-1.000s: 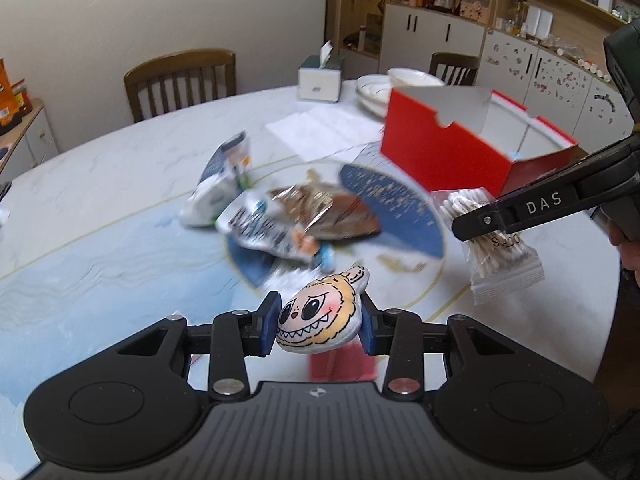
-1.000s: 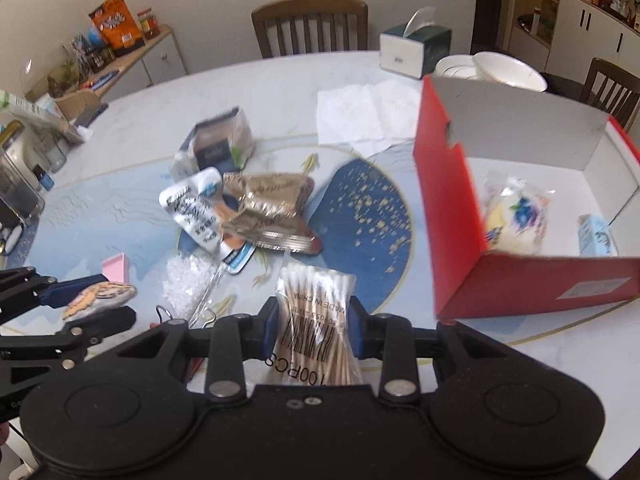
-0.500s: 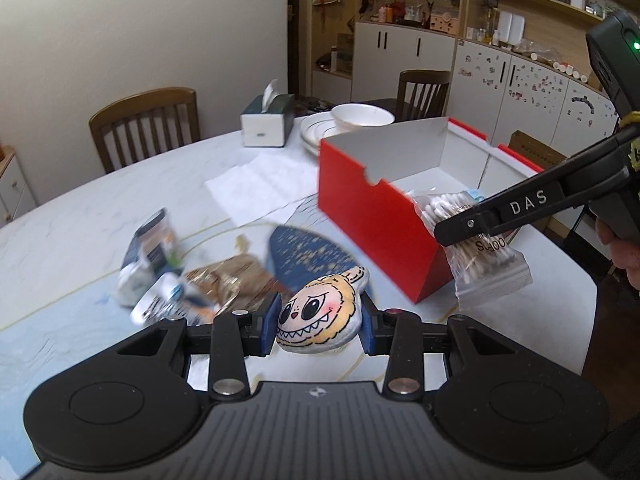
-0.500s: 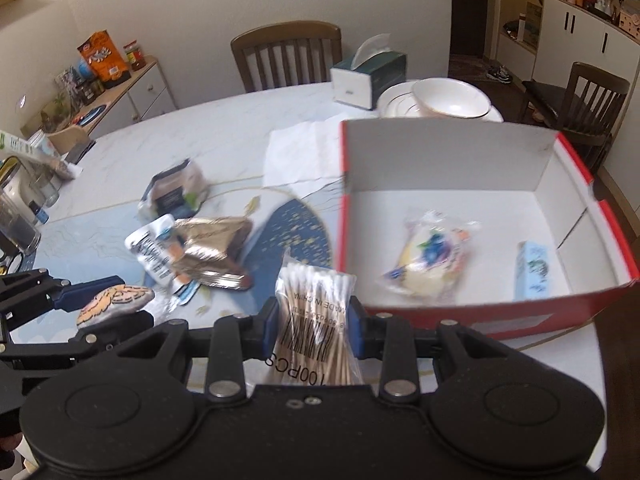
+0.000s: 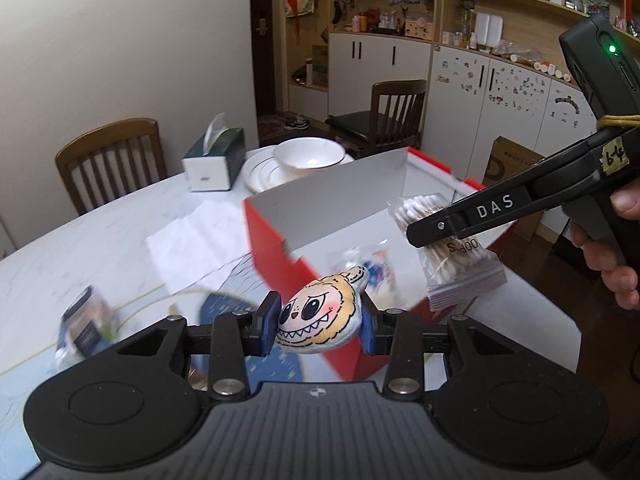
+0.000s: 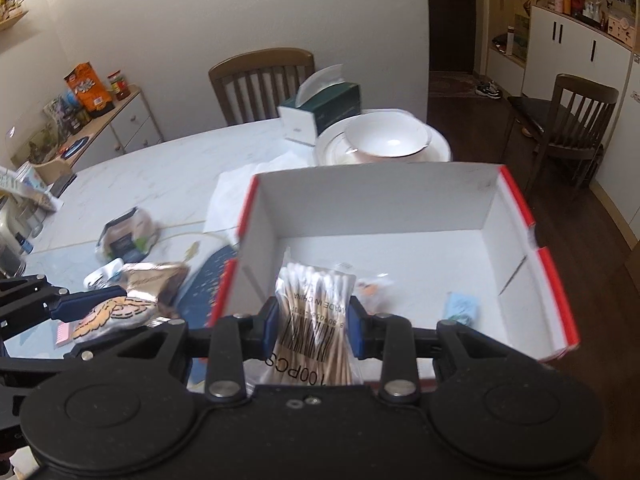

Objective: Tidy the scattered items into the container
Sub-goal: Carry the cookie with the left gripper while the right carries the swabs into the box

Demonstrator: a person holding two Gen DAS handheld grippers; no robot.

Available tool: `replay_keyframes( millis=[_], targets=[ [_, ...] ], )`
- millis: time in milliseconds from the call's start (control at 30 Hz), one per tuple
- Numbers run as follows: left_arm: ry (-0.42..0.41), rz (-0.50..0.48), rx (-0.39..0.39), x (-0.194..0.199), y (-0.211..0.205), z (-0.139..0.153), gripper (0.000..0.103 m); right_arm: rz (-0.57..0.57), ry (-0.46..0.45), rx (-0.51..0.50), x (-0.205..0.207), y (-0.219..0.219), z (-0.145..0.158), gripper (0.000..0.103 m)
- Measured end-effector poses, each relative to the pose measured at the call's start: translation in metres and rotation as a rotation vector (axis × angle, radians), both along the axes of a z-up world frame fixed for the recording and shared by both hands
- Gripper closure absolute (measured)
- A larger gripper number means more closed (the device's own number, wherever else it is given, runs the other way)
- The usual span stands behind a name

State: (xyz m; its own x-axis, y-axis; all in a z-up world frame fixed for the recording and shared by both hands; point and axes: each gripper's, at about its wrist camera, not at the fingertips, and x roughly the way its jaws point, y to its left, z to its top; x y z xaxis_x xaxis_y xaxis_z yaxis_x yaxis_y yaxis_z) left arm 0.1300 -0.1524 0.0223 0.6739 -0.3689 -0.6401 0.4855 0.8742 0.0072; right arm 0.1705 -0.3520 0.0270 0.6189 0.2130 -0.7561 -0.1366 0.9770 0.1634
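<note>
My right fingers [image 6: 312, 330] pinched the light, crinkly swab bag [image 6: 316, 312] mid-body; my left fingers [image 5: 319, 322] squeezed a soft doll [image 5: 318, 318].

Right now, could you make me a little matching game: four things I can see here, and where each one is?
Things:
1. cartoon-face plush charm
2. clear bag of cotton swabs
3. small light-blue packet
4. white ceramic bowl

Places:
A. on white plates
B. in the left jaws
C. on the red box's floor
D. in the right jaws

Pairs: 1-B, 2-D, 3-C, 4-A
</note>
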Motion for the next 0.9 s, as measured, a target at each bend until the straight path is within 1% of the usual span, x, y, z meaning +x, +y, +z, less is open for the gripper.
replay_keyframes(
  millis=[267,400,500,700,900],
  targets=[
    [0.036,-0.019,0.003,0.037,-0.044,0.0,0.065,-0.018,-0.017,-0.016,0.024,-0.042,-0.005,0.07],
    [0.057,-0.037,0.03,0.059,-0.066,-0.005,0.065,-0.024,-0.01,-0.029,0.04,-0.061,-0.015,0.07],
    [0.071,-0.043,0.063,0.077,-0.083,-0.011,0.065,-0.027,0.012,-0.045,0.051,-0.072,-0.025,0.07],
    [0.12,-0.042,0.11,0.112,-0.105,-0.029,0.065,-0.001,0.065,-0.081,0.06,-0.078,-0.055,0.07],
    [0.204,-0.009,0.141,0.15,-0.113,-0.049,0.065,0.074,0.099,-0.117,0.061,-0.072,-0.076,0.07]
  ],
)
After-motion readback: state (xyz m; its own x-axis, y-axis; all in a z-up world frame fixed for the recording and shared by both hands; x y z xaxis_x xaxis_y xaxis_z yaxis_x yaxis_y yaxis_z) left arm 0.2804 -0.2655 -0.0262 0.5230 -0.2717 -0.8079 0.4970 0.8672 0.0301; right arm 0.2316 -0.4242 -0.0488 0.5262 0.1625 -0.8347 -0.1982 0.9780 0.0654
